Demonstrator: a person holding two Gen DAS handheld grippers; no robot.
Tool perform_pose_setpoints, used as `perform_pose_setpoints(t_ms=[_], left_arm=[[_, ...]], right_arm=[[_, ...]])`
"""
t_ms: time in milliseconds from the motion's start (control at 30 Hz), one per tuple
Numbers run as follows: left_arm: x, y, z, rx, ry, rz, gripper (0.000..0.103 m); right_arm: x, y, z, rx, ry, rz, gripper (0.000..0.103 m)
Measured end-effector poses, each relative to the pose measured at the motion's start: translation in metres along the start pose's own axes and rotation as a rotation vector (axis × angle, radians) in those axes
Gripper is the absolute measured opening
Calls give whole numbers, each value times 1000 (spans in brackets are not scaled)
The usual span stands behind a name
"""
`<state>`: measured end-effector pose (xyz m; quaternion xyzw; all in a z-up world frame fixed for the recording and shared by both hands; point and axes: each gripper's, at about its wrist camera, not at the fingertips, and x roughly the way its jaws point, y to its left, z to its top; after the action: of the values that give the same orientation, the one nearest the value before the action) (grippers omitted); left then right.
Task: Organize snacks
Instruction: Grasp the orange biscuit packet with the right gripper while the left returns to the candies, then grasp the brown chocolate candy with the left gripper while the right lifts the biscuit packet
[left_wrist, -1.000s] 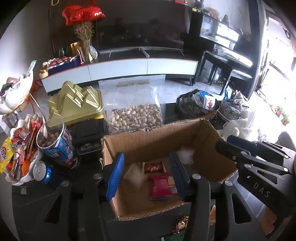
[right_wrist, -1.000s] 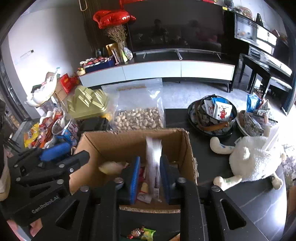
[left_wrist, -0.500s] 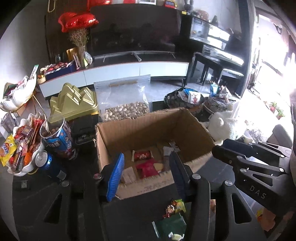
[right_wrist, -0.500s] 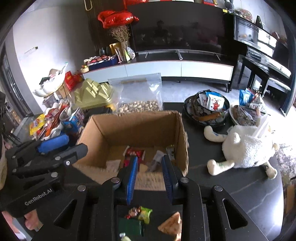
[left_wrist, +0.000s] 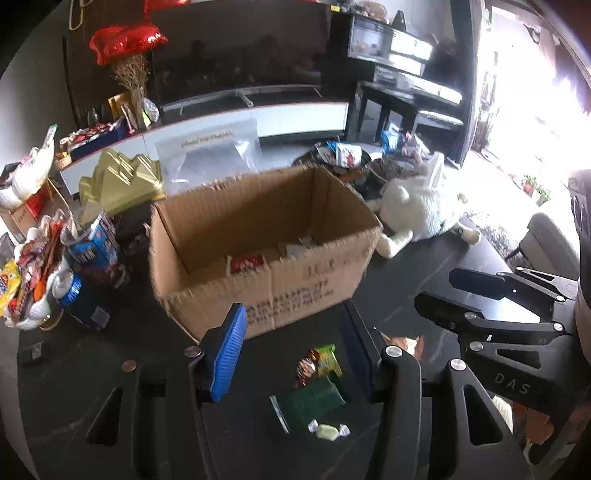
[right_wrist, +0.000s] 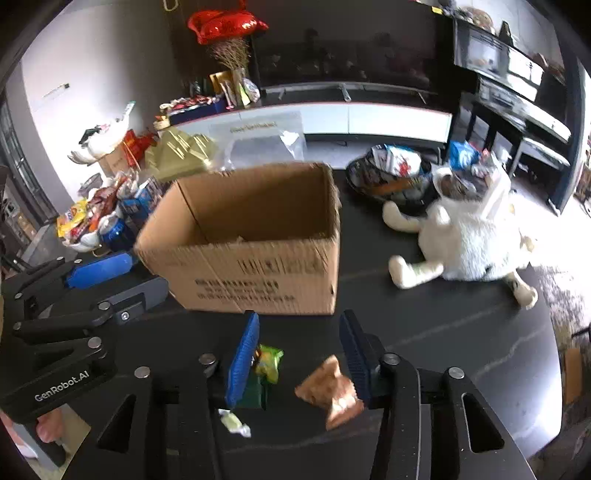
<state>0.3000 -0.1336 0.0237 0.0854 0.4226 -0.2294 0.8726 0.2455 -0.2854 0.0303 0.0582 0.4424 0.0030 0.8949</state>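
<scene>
One brown pkt (right_wrist: 334, 391), R view only.

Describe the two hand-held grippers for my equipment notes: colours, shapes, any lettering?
Both are black, angular frames with silver rivets and triangular cut-outs. The left hand-held gripper and the right hand-held gripper each carry ribbed blue pads. White lettering reads "GenRobot.AI" on the left and "DAS" on the right. No cables or sleeves show.

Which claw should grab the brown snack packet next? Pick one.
Right. The brown snack packet lies between the right claw's opening, empty jaws. The left claw frames the green packet instead; the brown one sits off to its side.
</scene>
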Motion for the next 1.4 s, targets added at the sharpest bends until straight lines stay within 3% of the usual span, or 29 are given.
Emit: perform_pose_setpoints(t_ms=[500, 1067, 1233, 1400], left_arm=[[57, -15, -40, 12, 180, 15, 51], [107, -10, -62, 16, 301, 6, 48], [115, -8, -64, 11, 317, -8, 44], [126, -3, -65, 4, 340, -21, 37]], right_arm=[[43, -40, -40, 111, 166, -85, 50], [94, -58, -71, 286, 303, -56, 50], [103, -56, -73, 317, 321, -6, 55], [109, -55, -74, 335, 328, -10, 56]])
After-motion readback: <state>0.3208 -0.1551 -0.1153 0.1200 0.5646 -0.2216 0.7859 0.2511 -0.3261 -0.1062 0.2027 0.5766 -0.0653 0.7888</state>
